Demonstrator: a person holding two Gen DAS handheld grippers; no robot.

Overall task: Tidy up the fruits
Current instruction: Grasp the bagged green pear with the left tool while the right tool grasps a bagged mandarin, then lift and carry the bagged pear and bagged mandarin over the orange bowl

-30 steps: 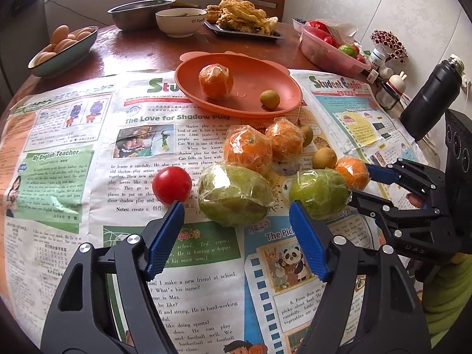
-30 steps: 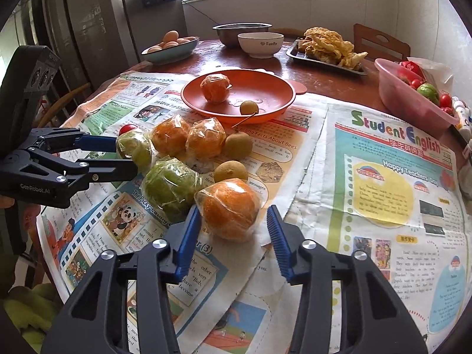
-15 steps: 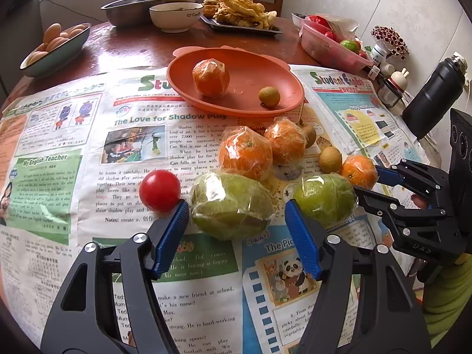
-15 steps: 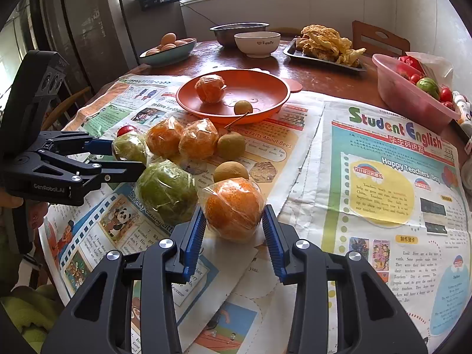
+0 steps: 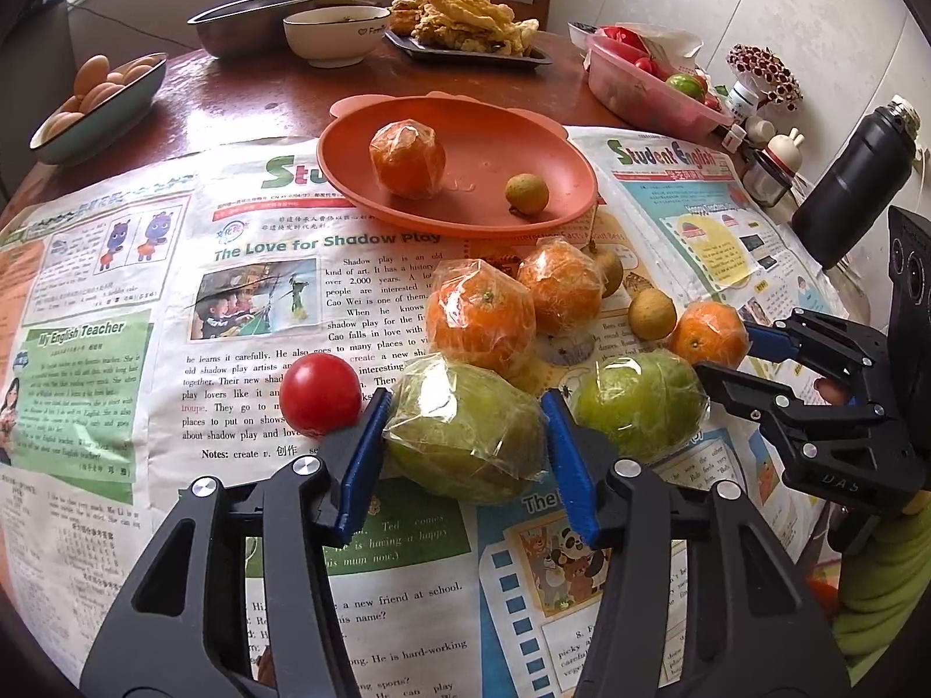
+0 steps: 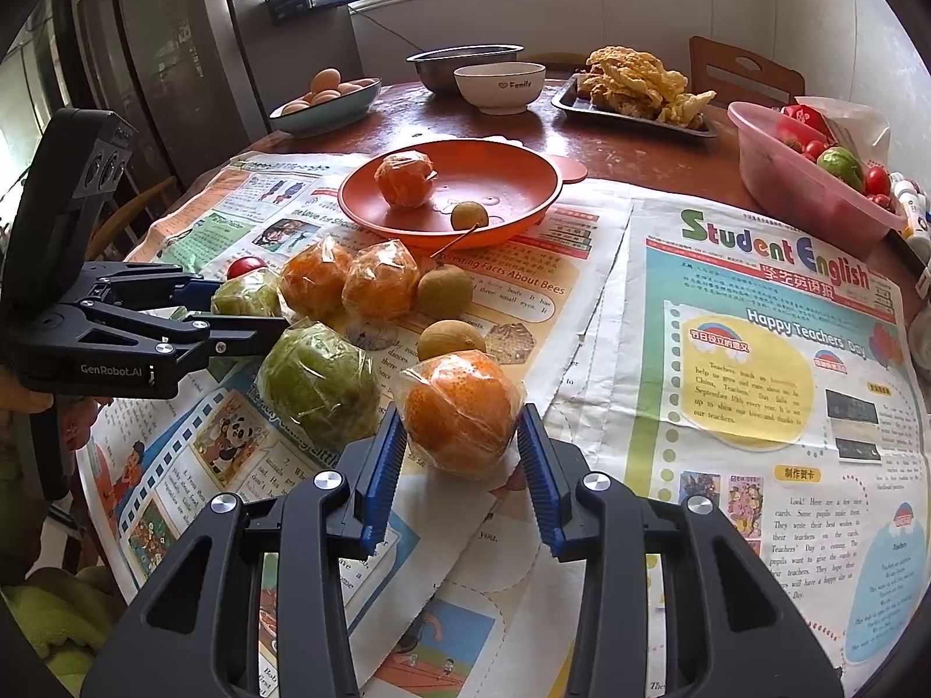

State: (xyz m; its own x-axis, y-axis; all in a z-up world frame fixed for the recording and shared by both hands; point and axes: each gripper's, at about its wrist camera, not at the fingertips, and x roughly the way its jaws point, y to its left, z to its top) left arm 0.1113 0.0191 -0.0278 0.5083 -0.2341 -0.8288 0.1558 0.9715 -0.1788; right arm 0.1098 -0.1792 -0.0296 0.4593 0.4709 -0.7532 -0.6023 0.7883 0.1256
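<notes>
On the newspaper-covered tabletop [image 5: 145, 267], near the round orange plastic plate [image 5: 523, 134], the left gripper [image 5: 465, 442] has been closing its fingers around a film-wrapped green fruit [image 5: 465, 430], apparently touching; the right gripper [image 6: 459, 453] clasps a film-wrapped orange [image 6: 459, 407]. Squeeze gently, lifting straight up so neighbouring fruit stays put.

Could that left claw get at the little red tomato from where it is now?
Probably yes. The tomato sits just outside the left claw, nothing covering it. But the claw has just been closing around the wrapped green fruit, so it would need to let go first.
</notes>
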